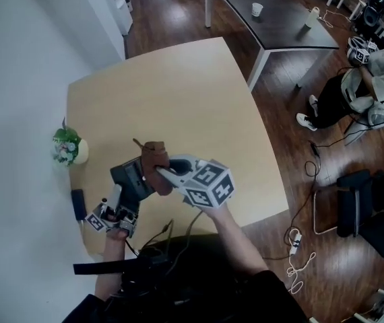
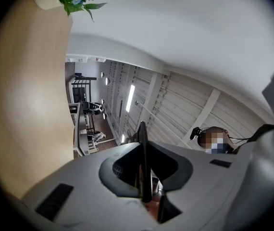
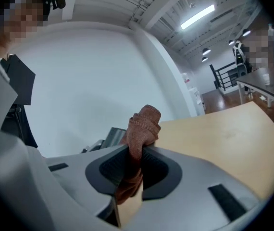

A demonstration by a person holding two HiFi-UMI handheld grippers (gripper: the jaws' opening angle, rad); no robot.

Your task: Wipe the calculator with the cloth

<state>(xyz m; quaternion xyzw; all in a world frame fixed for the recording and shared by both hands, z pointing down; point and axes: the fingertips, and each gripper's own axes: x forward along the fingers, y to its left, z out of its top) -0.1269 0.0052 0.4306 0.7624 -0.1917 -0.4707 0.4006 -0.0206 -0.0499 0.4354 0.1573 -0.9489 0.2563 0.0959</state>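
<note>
In the head view a dark calculator (image 1: 130,178) is held tilted above the near left part of the wooden table (image 1: 178,93). My left gripper (image 1: 120,199) is shut on its lower end. In the left gripper view the calculator (image 2: 143,148) shows edge-on as a thin dark plate clamped between the jaws of the left gripper (image 2: 144,170). My right gripper (image 1: 166,171) is shut on a bunched brown cloth (image 1: 155,157), which lies against the calculator's upper right part. In the right gripper view the cloth (image 3: 144,126) sticks out of the right gripper (image 3: 138,153), with the grey calculator (image 3: 112,137) just behind.
A small pot of flowers (image 1: 67,147) stands at the table's left edge by the white wall. A dark flat object (image 1: 78,204) lies near the left gripper. Beyond the table are a dark table (image 1: 273,19), a seated person (image 1: 374,79), a chair (image 1: 370,207) and floor cables.
</note>
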